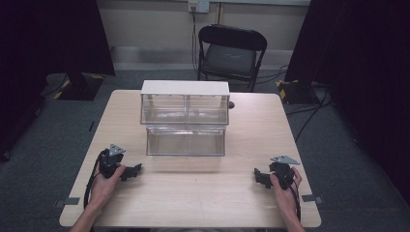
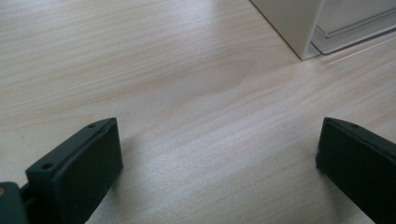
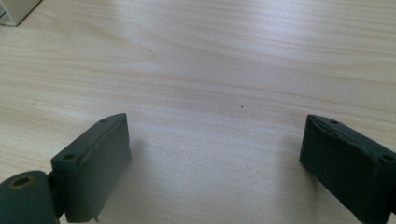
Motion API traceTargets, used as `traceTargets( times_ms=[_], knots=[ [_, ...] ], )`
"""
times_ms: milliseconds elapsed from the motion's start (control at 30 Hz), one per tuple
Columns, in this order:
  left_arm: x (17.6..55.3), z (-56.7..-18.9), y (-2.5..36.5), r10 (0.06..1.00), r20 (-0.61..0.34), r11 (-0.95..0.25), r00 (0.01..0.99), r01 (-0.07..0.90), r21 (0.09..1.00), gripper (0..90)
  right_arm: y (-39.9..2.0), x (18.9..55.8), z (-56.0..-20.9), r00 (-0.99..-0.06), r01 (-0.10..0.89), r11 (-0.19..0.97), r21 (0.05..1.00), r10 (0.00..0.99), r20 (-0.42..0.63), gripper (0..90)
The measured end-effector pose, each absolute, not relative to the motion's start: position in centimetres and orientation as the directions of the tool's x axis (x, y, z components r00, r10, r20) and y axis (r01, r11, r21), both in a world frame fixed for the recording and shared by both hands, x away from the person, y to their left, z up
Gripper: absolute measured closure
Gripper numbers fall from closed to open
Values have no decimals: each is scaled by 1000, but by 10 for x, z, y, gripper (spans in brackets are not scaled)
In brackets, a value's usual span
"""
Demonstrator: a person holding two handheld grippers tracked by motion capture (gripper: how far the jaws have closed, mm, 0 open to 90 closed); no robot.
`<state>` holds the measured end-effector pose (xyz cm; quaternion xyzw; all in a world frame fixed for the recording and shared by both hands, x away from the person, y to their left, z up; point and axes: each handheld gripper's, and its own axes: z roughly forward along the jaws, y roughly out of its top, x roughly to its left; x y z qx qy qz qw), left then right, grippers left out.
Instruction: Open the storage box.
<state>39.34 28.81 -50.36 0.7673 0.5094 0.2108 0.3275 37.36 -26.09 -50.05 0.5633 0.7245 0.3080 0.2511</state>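
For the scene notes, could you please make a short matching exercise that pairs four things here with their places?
1. left claw
2. right claw
3. clear drawer unit
4. folding chair

A. on the floor beyond the table's far edge
B. near the table's front right corner
C. middle of the table
D. near the table's front left corner

Pairs: 1-D, 2-B, 3-C, 4-A

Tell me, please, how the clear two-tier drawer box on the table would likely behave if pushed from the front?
The clear drawer box looks like thin rigid plastic and seems empty, so probably light; it would likely slide on the smooth wooden table rather than resist. Its stepped, wide base suggests tipping is unlikely, though a drawer might shift.
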Motion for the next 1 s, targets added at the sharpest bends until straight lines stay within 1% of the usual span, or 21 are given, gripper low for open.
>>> traceTargets(
  times_ms=[500,533,567,600,767,1000],
  knots=[
    [393,-503,288,920,-10,-267,393,645,716,0,-260,374,-500,-233,665,172,727,972,-18,77],
    [393,-503,288,920,-9,-268,393,645,716,0,-260,374,-500,-231,666,169,727,973,-15,83],
    [393,-503,288,920,-10,-267,393,645,716,0,-259,374,-499,-235,666,167,727,972,-8,108],
    [393,-503,288,920,-10,-267,393,645,716,0,-258,374,-498,-235,666,167,727,972,-8,158],
    [393,-503,288,920,-10,-267,393,645,716,0,-252,374,-494,-261,653,172,738,965,6,139],
    [393,-503,288,920,-11,-267,392,645,716,0,-244,371,-484,-308,623,169,764,950,41,142]
  ],
)
